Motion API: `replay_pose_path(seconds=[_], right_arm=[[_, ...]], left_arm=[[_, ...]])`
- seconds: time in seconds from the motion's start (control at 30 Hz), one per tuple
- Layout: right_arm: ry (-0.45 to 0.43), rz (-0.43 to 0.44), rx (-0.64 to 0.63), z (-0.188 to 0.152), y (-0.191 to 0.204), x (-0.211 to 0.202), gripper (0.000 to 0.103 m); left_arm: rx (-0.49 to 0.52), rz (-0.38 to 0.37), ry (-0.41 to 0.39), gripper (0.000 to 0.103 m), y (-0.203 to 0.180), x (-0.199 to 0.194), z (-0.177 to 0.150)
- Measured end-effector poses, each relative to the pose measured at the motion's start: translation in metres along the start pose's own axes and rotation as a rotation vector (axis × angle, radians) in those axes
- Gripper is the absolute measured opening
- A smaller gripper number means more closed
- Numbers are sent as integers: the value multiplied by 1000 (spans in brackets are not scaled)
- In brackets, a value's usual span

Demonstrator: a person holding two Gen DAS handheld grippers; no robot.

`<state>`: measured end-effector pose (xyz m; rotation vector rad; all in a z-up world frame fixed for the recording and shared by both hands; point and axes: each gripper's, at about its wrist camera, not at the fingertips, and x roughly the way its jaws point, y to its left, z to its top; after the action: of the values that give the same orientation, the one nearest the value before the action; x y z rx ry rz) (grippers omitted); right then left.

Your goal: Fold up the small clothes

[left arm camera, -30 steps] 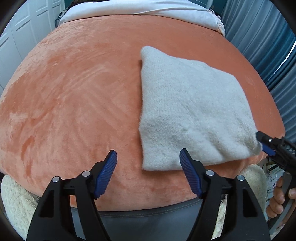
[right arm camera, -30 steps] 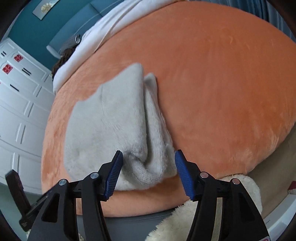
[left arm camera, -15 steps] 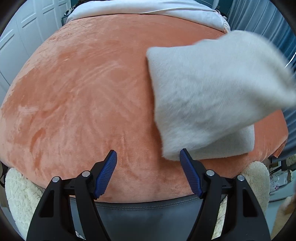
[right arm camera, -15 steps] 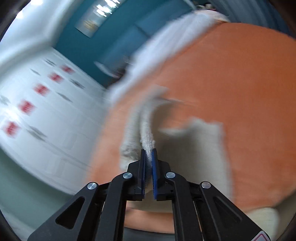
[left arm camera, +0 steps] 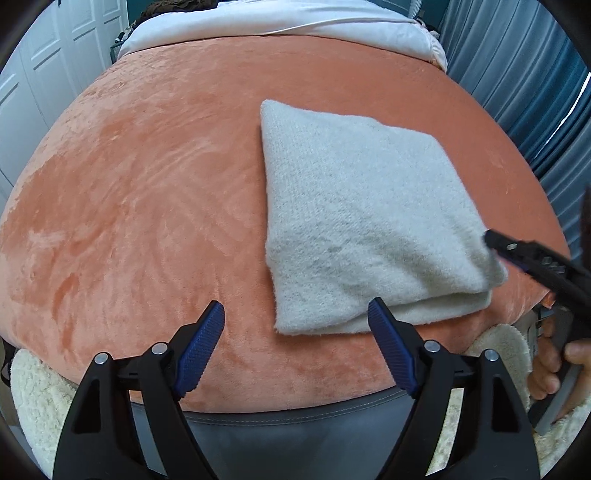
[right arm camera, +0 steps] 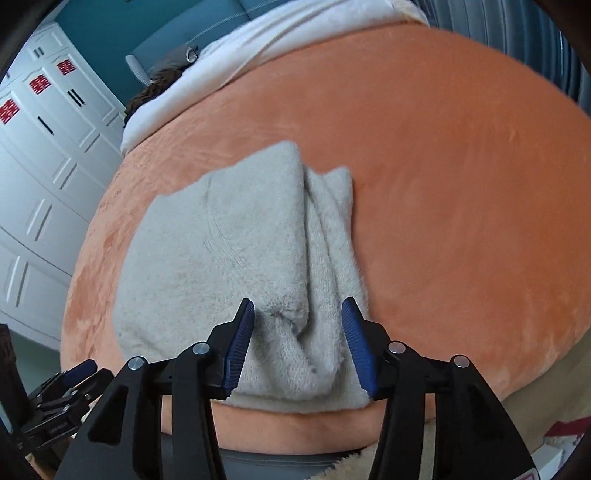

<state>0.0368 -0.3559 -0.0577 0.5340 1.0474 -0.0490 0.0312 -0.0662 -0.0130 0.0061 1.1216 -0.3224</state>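
A folded grey-white fuzzy garment (left arm camera: 365, 221) lies on the orange plush blanket (left arm camera: 147, 192), right of centre. It also shows in the right wrist view (right arm camera: 229, 251), with its thick folded edges stacked at the near corner. My left gripper (left arm camera: 295, 343) is open and empty, above the blanket's near edge, just left of the garment's front corner. My right gripper (right arm camera: 297, 343) is open, its jaws on either side of the garment's near corner without closing on it. In the left wrist view the right gripper (left arm camera: 517, 254) sits at the garment's right corner.
A white sheet (left arm camera: 295, 22) covers the far end of the bed. White cupboard doors (right arm camera: 40, 177) stand on the left, blue curtains (left arm camera: 517, 74) on the right. A cream fleece rug (left arm camera: 33, 391) lies below the bed's grey edge (left arm camera: 295, 435).
Half a second ago my right gripper was shut on the garment's corner and had lifted it over. Now the garment lies flat again and the right gripper is open. The left gripper stayed open.
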Motion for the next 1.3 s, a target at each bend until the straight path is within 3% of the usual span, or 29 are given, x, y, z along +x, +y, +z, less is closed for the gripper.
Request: replay_pose_path(seconds=[0.07,0.13,0.2,0.3,0.37,0.4,0.47,0.5,0.57,0.63,0.7,0.8,0.9,1.0,1.03,1.1,1.13,1.2,1.3], right_arm=[[27,10,31,-3,4,17,48],[36,-14,32,-5,6,24,24],[3,49,59,-4,7,9,16],[-126,190,91,-2,7,-48,11],[-157,163,69,-9,6,-64,10],[-138,107,50,-14,2,-57,10],[-12,-46,3,-27,-11,-12,9],[55,-70,22,-36,-22,14,10],[36,-30,79,-36,-27,13,11],[17,-13,95,-27,-24,-3,18],[4,-42,80,-20,-18,-16,22],[-101,-97,25,-16,2,-50,22],[-140,15,-51,-1,42,-66,22],[-81,138,-148,7,92,-44,21],[-44,145,-176,6,104,-29,21],[115,120,-226,-6,121,32,21],[202,91,-237,-15,123,65,17],[162,78,-277,-26,129,79,16],[138,112,-244,-4,129,46,17]], left_arm=[[-11,-34,-1,80,-2,-1,2],[-30,-69,2,80,-3,2,7],[-58,-75,15,80,-2,6,14],[-81,-100,9,80,1,2,18],[-66,-76,6,80,1,5,18],[-63,-61,15,80,1,10,17],[-68,-50,46,80,0,22,14],[-65,-49,58,80,-2,30,12],[-38,-9,64,80,-4,40,8],[-31,17,63,80,-2,43,6],[-55,1,54,80,4,38,7],[-53,14,13,80,7,24,14],[-56,20,-18,80,12,13,20],[-80,19,-18,80,18,9,22],[-85,23,-16,80,20,9,22],[-84,33,-15,80,22,9,23],[-84,43,-14,80,23,9,22],[-87,46,-8,80,26,9,23],[-79,35,-18,80,28,7,29]])
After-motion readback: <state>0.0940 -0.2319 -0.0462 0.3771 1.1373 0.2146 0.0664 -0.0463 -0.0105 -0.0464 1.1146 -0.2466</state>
